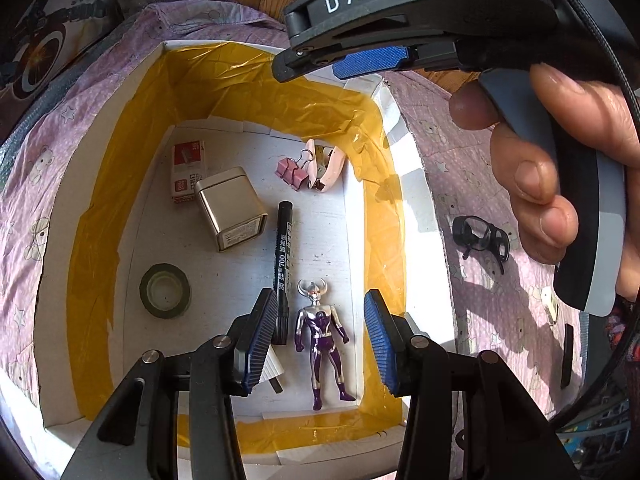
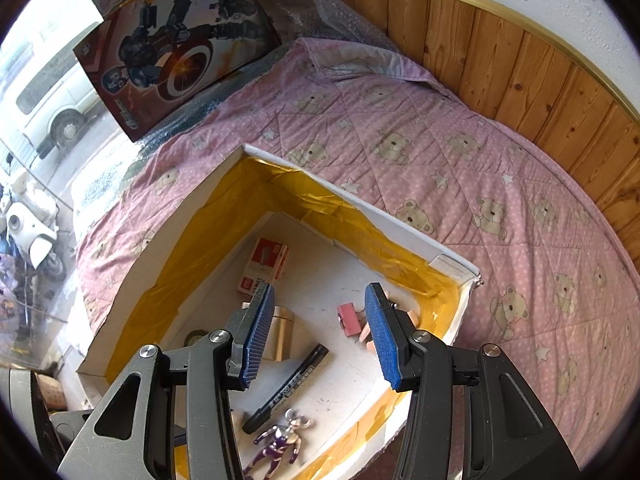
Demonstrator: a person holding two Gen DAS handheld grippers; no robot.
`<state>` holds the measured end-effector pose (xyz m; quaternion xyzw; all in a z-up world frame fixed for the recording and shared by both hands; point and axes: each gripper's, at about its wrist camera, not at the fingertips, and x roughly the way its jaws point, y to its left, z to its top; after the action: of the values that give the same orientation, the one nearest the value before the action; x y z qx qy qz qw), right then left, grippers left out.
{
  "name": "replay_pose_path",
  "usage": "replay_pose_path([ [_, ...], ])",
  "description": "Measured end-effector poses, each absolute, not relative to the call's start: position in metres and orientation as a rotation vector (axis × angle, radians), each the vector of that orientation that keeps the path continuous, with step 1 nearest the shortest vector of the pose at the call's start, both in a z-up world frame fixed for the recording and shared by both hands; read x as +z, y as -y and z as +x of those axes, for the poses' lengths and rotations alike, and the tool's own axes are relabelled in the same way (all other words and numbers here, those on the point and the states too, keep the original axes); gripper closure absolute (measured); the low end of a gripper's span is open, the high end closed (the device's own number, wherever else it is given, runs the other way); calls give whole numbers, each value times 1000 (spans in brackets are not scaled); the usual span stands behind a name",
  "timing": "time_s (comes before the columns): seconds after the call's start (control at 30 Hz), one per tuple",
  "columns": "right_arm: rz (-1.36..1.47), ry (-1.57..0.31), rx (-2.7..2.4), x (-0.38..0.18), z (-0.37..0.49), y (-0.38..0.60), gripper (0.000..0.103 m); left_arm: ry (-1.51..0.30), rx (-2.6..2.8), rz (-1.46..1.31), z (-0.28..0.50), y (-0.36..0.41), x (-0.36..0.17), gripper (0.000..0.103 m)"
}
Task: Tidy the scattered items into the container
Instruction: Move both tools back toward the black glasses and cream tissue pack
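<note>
From my left wrist view, the left tool (image 1: 320, 336) hangs over the container (image 1: 404, 168) with its blue pads spread wide and nothing between them. The container is a white box lined with yellow tape on its inner walls, and it sits on a pink bear-print quilt (image 1: 480, 184) spread over a bed.

On the box floor, low in the centre of the frame, lies a purple and silver toy figure (image 1: 323, 336) on its back, directly between my pads in the picture. Just left of it is a black marker (image 1: 282, 256), its lower end hidden behind my left pad. A green tape roll (image 1: 165, 290) sits at lower left, a silver tin (image 1: 232, 208) above it, and a red and white staple box (image 1: 187, 172) touching the tin's far side. Toward the upper middle, a pink binder clip (image 1: 294, 172) rests beside a peach-coloured clip-like item (image 1: 328, 170); I cannot tell exactly what that is.

Outside the box, at the right of the frame, black glasses (image 1: 480, 236) lie on the quilt, with a small white item (image 1: 551, 306) lower right that is too blurred to name.

The right tool (image 2: 320, 336) is also wide, gripping nothing, and aimed over the container's far corner. In the left wrist view it fills the upper right, with a hand (image 1: 560, 168) wrapped round its handle. A boxed toy set (image 2: 176, 52) stands at the upper left of the right wrist view.
</note>
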<state>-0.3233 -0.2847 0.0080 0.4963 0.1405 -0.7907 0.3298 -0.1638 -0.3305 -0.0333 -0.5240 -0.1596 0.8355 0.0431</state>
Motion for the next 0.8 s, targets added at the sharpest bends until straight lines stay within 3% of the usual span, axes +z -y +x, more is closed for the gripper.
replay_pose_path([
  [0.43, 1293, -292, -2195, 26, -292, 245, 53, 582, 2482, -1361, -128, 324, 16, 56],
  [0.8, 1272, -110, -2252, 24, -240, 205, 53, 703, 2527, -1233, -91, 360, 49, 56],
])
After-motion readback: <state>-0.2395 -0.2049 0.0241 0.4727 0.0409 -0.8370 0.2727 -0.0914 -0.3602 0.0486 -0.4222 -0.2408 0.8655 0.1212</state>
